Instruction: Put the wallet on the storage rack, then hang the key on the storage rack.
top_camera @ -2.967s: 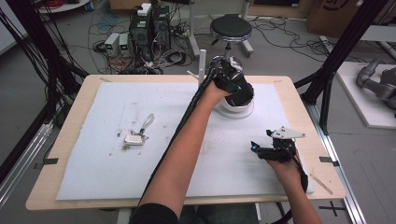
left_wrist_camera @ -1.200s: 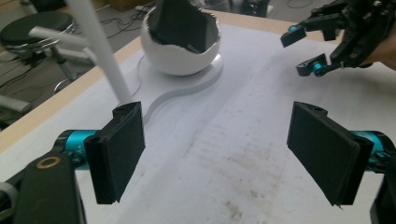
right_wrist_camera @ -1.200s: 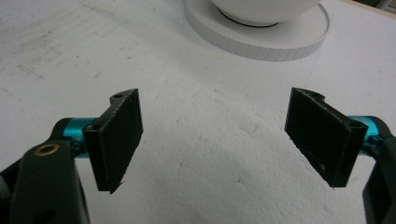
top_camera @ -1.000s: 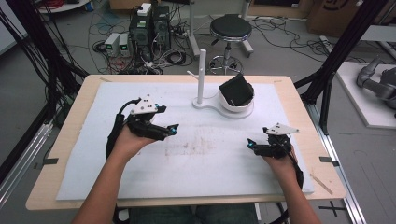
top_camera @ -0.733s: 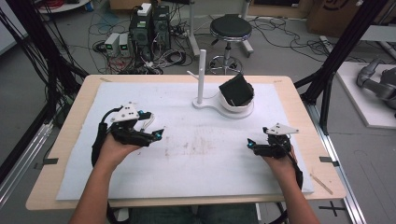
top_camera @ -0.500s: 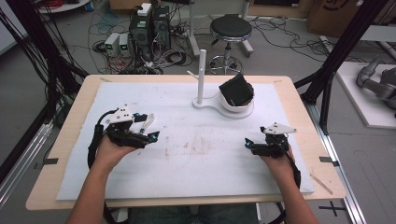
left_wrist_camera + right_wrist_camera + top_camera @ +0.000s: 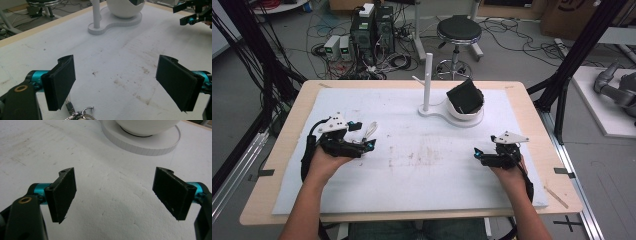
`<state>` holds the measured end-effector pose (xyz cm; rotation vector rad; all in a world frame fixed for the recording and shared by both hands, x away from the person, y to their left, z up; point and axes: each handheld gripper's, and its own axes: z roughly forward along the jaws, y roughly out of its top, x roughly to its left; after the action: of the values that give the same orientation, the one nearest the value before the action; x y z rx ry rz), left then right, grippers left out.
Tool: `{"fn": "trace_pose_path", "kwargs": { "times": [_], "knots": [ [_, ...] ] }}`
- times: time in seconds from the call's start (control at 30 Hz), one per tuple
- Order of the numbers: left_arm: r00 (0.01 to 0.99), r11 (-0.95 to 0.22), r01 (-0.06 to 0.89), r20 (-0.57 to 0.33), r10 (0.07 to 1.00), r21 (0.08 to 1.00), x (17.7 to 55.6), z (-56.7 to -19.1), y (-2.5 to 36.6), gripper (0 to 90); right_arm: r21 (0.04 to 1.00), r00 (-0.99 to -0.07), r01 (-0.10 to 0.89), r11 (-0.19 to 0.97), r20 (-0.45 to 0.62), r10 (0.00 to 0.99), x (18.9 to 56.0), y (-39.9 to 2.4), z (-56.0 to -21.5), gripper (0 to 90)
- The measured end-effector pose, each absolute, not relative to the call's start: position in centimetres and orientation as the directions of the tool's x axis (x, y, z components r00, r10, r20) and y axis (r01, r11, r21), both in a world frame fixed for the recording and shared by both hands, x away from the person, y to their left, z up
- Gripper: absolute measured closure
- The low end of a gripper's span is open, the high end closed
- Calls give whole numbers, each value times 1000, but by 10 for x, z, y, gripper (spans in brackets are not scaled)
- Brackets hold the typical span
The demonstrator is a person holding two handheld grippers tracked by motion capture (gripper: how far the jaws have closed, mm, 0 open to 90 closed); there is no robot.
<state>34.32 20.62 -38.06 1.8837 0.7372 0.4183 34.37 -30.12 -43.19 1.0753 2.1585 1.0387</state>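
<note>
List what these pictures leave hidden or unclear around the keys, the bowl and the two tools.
- Keys: left gripper view, cut off by the bottom edge; in the high view partly hidden behind the left tool and too small to count.
- Bowl: right gripper view, top cut off by the upper edge.
- Dark thing in the bowl: high view, too small to identify.
- Right tool: high view, jaws too small to judge.

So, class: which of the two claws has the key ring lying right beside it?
The left claw: the key ring lies by it; the right claw has bare mat.
</note>
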Motion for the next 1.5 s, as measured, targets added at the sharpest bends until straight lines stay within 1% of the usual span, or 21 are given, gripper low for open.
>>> {"fn": "trace_pose_path", "kwargs": {
  "times": [0.37, 0.57, 0.7, 0.83, 0.87, 0.9, 0.93, 1.07, 1.2, 1.27, 1.3, 1.33, 1.4, 1.43, 1.5],
  "knots": [
    [717, -284, 329, -43, 696, 901, 347, -389, 212, 160, 817, -556, 426, 388, -102, 825, 342, -303, -431, 194],
    [666, -264, 354, -44, 745, 897, 351, -391, 219, 161, 816, -562, 421, 397, -109, 820, 343, -302, -430, 195],
    [652, -277, 362, -29, 758, 890, 353, -392, 219, 161, 817, -565, 417, 397, -109, 818, 343, -301, -430, 194],
    [626, -286, 395, -28, 779, 873, 362, -399, 216, 163, 816, -564, 419, 398, -109, 818, 343, -301, -430, 194],
    [621, -288, 419, -41, 782, 861, 367, -404, 214, 165, 815, -563, 422, 397, -108, 819, 343, -301, -430, 194],
    [621, -288, 419, -41, 782, 861, 367, -404, 214, 165, 815, -563, 422, 397, -108, 819, 343, -301, -430, 194],
    [607, -290, 446, -47, 794, 847, 372, -408, 214, 165, 813, -565, 421, 402, -112, 817, 342, -301, -431, 195],
    [578, -286, 475, -50, 814, 832, 378, -413, 213, 165, 813, -564, 421, 401, -111, 818, 342, -300, -431, 194],
    [539, -294, 508, -33, 842, 810, 386, -422, 211, 197, 810, -565, 424, 404, -112, 817, 341, -299, -430, 194],
    [526, -302, 528, -27, 850, 794, 390, -426, 210, 198, 811, -567, 421, 407, -114, 815, 341, -299, -431, 194],
    [526, -304, 539, -31, 850, 786, 392, -428, 210, 215, 810, -567, 421, 407, -115, 816, 340, -299, -430, 194],
    [517, -320, 563, -23, 856, 762, 394, -432, 209, 256, 808, -568, 423, 410, -116, 815, 339, -300, -430, 195],
    [516, -325, 571, -22, 856, 754, 395, -434, 208, 267, 810, -568, 420, 409, -117, 815, 339, -300, -430, 194],
    [514, -328, 575, -20, 858, 749, 395, -435, 207, 319, 812, -567, 423, 402, -109, 816, 338, -300, -430, 194],
    [498, -336, 596, -8, 867, 730, 396, -437, 206, 359, 813, -566, 419, 405, -115, 816, 338, -301, -430, 195]
  ]
}}
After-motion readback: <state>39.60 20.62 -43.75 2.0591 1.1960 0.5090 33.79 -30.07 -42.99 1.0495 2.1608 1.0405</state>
